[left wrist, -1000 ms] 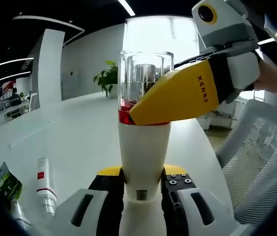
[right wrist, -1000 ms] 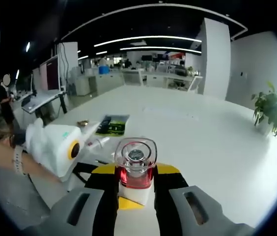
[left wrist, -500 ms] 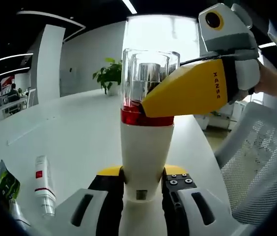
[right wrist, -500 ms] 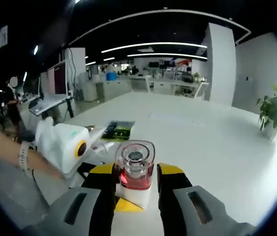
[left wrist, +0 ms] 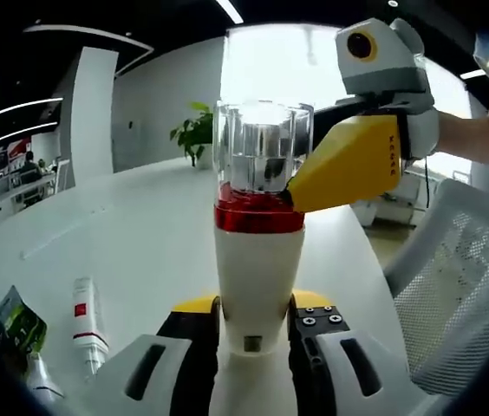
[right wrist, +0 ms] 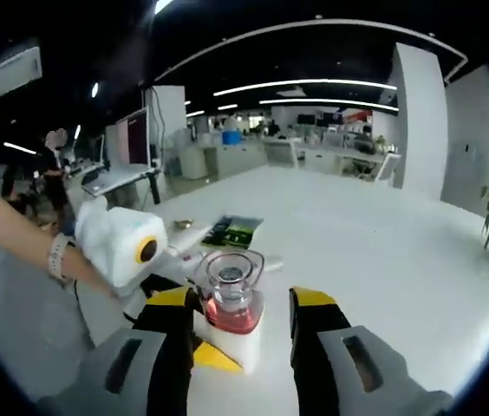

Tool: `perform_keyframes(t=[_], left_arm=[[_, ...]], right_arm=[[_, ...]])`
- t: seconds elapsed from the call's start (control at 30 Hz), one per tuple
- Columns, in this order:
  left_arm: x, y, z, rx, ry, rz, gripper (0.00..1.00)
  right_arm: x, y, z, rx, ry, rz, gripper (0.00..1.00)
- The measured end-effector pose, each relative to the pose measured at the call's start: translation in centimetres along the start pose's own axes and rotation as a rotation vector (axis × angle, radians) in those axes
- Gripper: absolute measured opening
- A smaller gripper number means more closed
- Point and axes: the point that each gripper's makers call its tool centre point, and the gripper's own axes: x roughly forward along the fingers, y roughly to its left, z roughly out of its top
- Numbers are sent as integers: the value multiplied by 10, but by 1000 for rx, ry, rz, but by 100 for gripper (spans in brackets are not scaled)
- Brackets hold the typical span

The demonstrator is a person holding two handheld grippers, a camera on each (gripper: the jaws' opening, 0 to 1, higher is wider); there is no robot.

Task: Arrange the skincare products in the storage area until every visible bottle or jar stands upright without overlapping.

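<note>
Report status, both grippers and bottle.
Left gripper shut on bottle, upright. Right gripper open beside its clear cap. Tube lying flat on table.

The white bottle [left wrist: 257,286]'s base is cut off below; the green packet [left wrist: 17,325]'s print is illegible

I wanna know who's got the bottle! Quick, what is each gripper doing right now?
Left gripper: shut on the white bottle.
Right gripper: open, jaws either side of the bottle's clear cap, not clamping.

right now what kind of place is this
Probably an open-plan office: rows of desks with a monitor in the background, strip ceiling lights, a mesh chair and a potted plant beside the large white table.
</note>
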Motion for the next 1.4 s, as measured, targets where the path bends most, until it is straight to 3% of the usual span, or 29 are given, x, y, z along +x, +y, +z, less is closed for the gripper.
perform_keyframes(t=[0.1, 0.23, 0.3, 0.6, 1.0, 1.17, 1.4], left_arm=[[-2, 1, 1, -6, 2, 13, 29], [-1, 0, 1, -12, 3, 35, 27], [-2, 0, 2, -6, 5, 44, 27], [-3, 3, 4, -16, 7, 52, 27], [4, 13, 7, -11, 16, 48, 27], [8, 16, 9, 8, 31, 37, 27], [13, 23, 16, 13, 26, 54, 27]], right_arm=[[5, 6, 4, -87, -24, 61, 37], [12, 5, 11, -16, -104, 79, 38], [14, 5, 14, -51, -134, 88, 39], [19, 4, 12, -47, -149, 111, 33], [21, -10, 14, -31, -173, -3, 31], [22, -19, 14, -3, -174, -115, 30], [23, -28, 15, 15, -157, -212, 30]])
